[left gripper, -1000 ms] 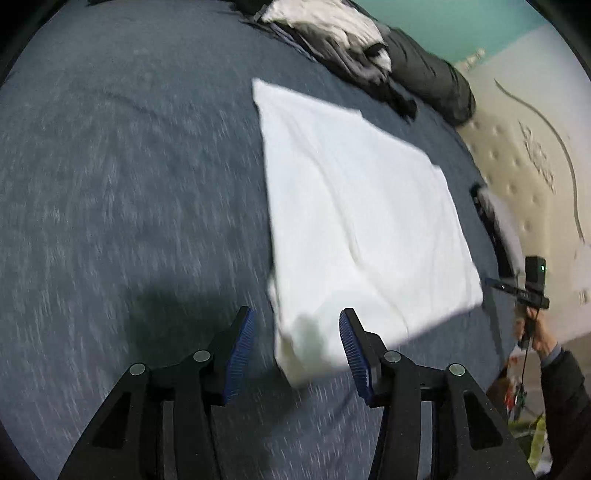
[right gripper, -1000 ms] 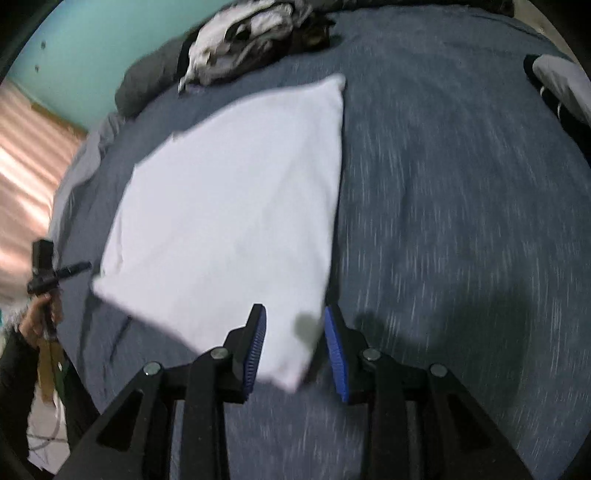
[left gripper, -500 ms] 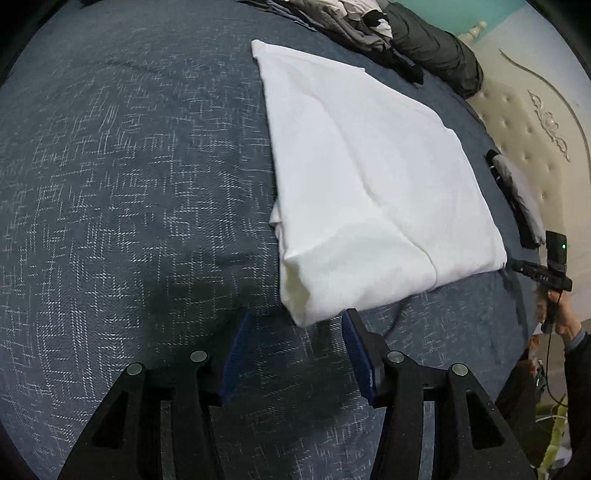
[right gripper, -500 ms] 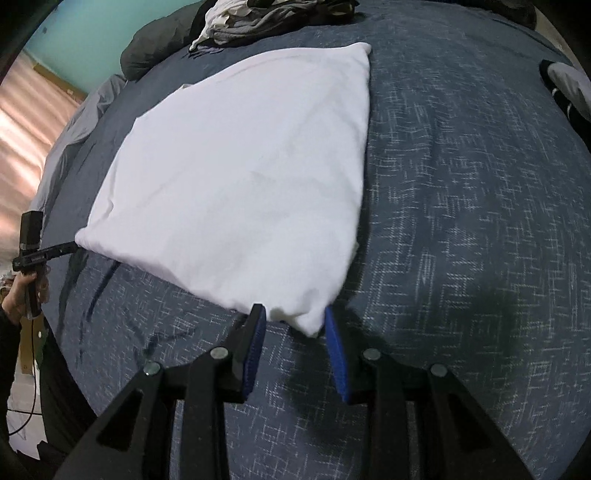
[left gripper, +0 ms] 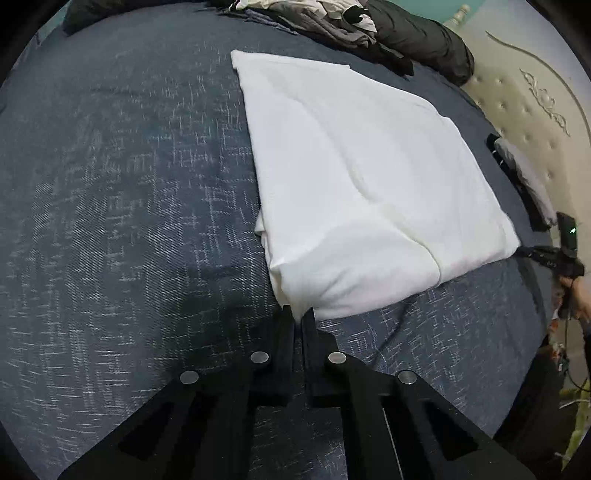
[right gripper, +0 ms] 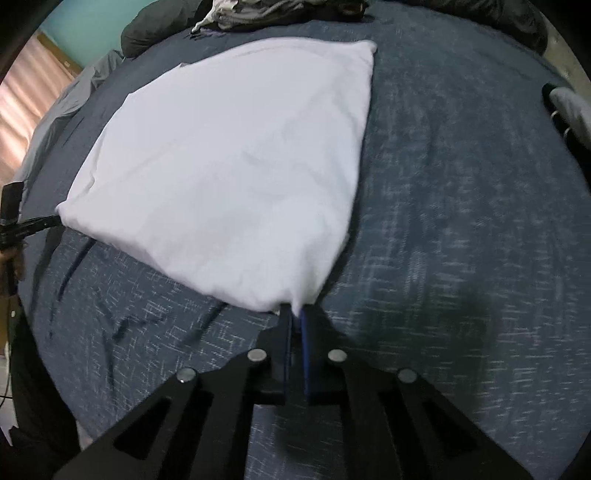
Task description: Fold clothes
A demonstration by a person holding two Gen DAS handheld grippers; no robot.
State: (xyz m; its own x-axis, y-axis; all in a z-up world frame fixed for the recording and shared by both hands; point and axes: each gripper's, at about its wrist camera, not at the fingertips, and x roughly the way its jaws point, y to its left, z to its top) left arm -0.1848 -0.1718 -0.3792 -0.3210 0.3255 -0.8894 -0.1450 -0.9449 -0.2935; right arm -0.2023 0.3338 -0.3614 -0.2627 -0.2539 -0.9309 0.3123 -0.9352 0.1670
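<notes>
- The dark blue bedspread (left gripper: 110, 206) filled both views.
- The folded white garment (left gripper: 362, 192) lay flat on it, its long axis running away from the near edge toward the clothes pile (left gripper: 332, 22) at the far side.
- The left gripper (left gripper: 298, 317) reached in low and nearly level, jaws closed to a sliver, pinching 1 near corner.
- The right gripper (right gripper: 295, 314) did likewise at the other near corner, its blue pads (right gripper: 305, 332) almost together on the cloth.
</notes>
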